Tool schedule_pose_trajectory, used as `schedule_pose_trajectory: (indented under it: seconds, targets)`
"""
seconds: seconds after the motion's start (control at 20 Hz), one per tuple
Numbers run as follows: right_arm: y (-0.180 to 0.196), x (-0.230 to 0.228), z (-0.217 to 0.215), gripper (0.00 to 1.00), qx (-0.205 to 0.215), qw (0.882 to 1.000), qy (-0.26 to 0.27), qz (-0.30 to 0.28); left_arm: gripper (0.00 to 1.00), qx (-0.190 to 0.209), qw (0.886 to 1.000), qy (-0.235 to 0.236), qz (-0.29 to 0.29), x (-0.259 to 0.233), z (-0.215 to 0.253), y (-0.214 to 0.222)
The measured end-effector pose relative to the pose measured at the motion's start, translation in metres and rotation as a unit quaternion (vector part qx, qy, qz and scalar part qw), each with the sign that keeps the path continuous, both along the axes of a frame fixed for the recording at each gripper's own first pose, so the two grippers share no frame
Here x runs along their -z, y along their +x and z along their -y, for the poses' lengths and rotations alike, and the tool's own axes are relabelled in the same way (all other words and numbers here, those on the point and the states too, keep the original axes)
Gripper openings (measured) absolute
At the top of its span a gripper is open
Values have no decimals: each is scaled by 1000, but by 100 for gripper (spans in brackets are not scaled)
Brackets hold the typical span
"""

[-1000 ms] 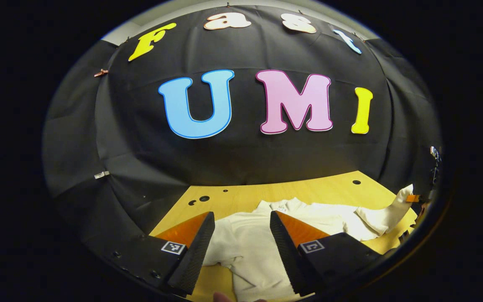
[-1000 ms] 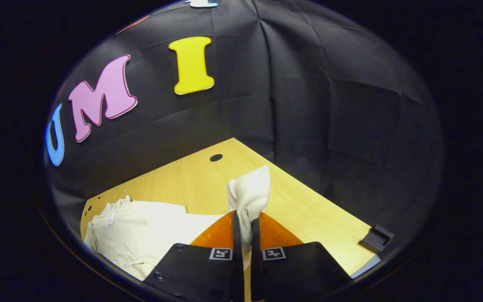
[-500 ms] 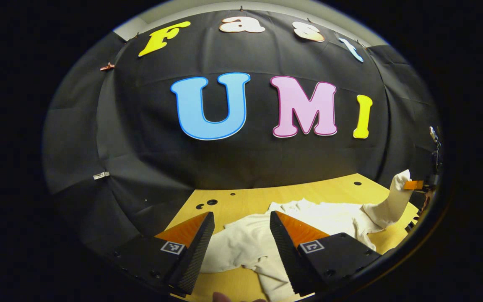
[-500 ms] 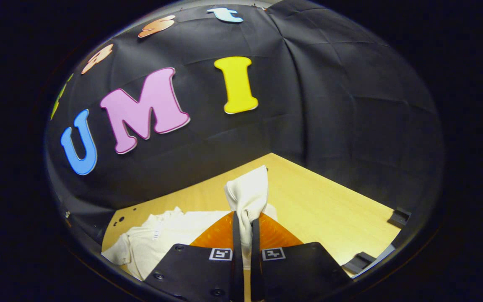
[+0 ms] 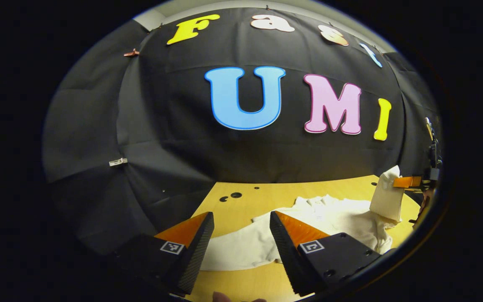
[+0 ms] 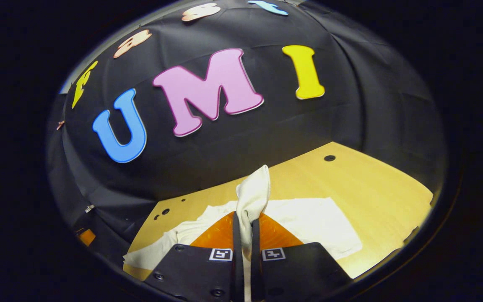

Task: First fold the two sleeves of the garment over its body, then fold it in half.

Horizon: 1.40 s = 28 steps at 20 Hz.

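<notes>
- The cream garment (image 5: 308, 235) is seen spread on the yellow wooden surface (image 5: 250, 205) in front of the black cloth wall (image 5: 162, 138).
- In the left gripper view, the left gripper (image 5: 241, 235) is held with its jaws wide apart, and nothing is caught between them.
- Part of the garment is seen through the gap between those jaws, lying flat on the surface beyond them; whether the fingers touch the cloth cannot be told.
- In the right gripper view, the right gripper (image 6: 242, 235) is seen with its jaws closed on a sleeve (image 6: 253, 197) of the garment.
- The sleeve end is bunched and stands up above the fingertips, lifted clear of the surface, while the rest of the garment (image 6: 308, 226) lies flat behind and to both sides.
- At the right edge of the left gripper view, the right gripper (image 5: 409, 182) is shown from the side, with the sleeve (image 5: 386, 195) hanging down from it above the garment's far end.
- Small dark holes (image 5: 236, 195) in the surface are seen near the wall.
- A fingertip (image 5: 221, 297) is glimpsed at the bottom edge of the left gripper view.
</notes>
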State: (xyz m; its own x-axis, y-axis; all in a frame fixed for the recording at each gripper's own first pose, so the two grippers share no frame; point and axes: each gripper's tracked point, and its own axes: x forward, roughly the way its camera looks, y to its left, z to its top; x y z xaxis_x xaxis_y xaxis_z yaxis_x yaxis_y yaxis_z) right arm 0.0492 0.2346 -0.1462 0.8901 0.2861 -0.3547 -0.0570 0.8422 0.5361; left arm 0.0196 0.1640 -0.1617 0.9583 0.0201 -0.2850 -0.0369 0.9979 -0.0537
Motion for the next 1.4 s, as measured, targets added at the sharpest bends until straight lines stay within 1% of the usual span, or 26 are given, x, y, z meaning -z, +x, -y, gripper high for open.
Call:
schedule_pose_trajectory:
  seconds: [0.2, 0.4, 0.65, 0.8, 1.0, 1.1, 1.15, 1.2, 1.25, 1.3, 1.35, 1.4]
  targets:
    - [0, 43, -68, 11, -46, 998, -8, -44, 85, -25, 999, 3, -26, 35, -37, 0]
    - [-4, 86, -115, 11, -80, 993, -27, -87, 86, -47, 997, 5, -55, 71, -70, 0]
    - [-10, 127, -139, 11, -98, 983, -27, -150, 85, -82, 993, 6, -81, 110, -104, 3]
    - [-14, 139, -146, 14, -110, 979, -31, -169, 86, -104, 990, -1, -97, 132, -119, 2]
    - [-23, 145, -159, 24, -130, 973, -20, -190, 86, -129, 983, -1, -127, 164, -137, -4]
    - [-30, 142, -170, 32, -143, 970, -2, -198, 86, -142, 979, -10, -145, 182, -144, -7]
    - [-32, 140, -173, 39, -150, 968, 7, -200, 86, -147, 977, -19, -154, 190, -144, -9]
    - [-36, 135, -177, 42, -159, 966, 18, -202, 86, -152, 975, -27, -162, 196, -146, -9]
    - [-39, 130, -179, 37, -166, 965, 26, -202, 86, -156, 973, -33, -169, 202, -147, -10]
    - [-42, 124, -179, 41, -173, 964, 34, -201, 86, -160, 970, -37, -177, 209, -147, -14]
    - [-45, 119, -177, 58, -178, 963, 38, -199, 86, -161, 968, -43, -186, 214, -148, -15]
    - [-49, 112, -175, 58, -182, 962, 43, -196, 86, -164, 966, -46, -193, 220, -147, -15]
